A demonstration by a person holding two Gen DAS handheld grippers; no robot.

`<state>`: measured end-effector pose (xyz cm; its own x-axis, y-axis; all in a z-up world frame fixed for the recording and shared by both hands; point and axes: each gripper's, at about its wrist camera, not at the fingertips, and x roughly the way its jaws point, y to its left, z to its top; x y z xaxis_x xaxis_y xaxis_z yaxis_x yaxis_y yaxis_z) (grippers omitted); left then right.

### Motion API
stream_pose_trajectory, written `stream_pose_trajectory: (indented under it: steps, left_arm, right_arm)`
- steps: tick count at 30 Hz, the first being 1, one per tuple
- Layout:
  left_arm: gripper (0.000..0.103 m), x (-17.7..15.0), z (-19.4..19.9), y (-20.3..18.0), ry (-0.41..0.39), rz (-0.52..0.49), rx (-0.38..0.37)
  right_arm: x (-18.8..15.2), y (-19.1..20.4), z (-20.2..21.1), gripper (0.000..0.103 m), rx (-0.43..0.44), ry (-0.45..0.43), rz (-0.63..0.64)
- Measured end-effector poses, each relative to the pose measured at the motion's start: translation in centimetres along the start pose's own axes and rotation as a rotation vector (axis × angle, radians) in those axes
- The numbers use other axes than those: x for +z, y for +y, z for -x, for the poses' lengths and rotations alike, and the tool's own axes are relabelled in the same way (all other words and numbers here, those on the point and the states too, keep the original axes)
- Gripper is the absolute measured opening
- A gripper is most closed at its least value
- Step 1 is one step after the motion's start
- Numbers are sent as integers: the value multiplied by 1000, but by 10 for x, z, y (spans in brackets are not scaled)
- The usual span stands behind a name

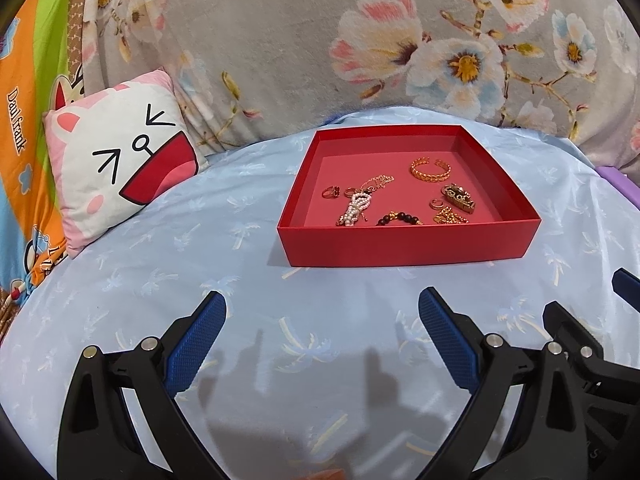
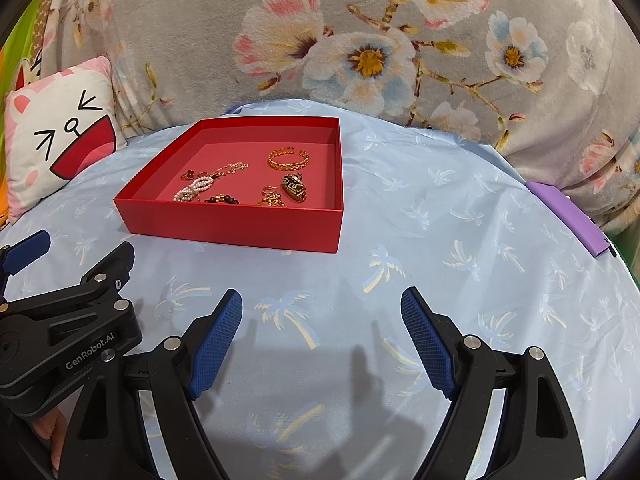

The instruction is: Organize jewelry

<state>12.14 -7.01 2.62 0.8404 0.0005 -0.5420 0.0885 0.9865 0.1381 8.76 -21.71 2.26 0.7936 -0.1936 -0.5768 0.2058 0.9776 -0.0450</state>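
A: Backdrop is a grey floral blanket [image 1: 280, 40]; the surface is a bed under a light-blue palm-print sheet [image 1: 160, 260]. Cat-face pillow [image 1: 120, 164] on the far left, leaning against the blanket.

B: Tools?

A: Left tool [image 1: 322, 312] hovers low over the sheet, fingers spread wide, nothing between them. Right tool [image 2: 322, 308] just beside it, same state: fingers apart, not holding anything. Both are short of the box, not touching it.

B: Jewelry?

A: All inside the red box [image 1: 408, 248], which sits flat on the sheet ahead of both tools. Left to right: small rings [image 1: 331, 192], pearl strand [image 1: 354, 210] with a thin gold chain [image 1: 380, 181] behind it, dark bead bracelet [image 1: 400, 218], gold cuff bangle [image 1: 431, 169] toward the back, gold-and-black piece [image 1: 459, 198] with a gold chain clump [image 1: 450, 216] at its front.

B: Anything further right?

A: Purple object [image 2: 568, 216] at the bed's right edge, well apart from the box.
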Motion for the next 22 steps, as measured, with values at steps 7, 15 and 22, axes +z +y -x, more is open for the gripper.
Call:
stream_pose_trajectory:
  steps: [7,15,22]
  left_arm:
    - [95,0,0,0,0,2,0]
    - [95,0,0,-1,-2,1,1]
    - [95,0,0,0,4,2,0]
  right_arm:
    - [0,0,0,80,0,-1,1]
    - [0,0,0,80,-3,-2,1]
    - [1,0,0,81,-6,-2,3]
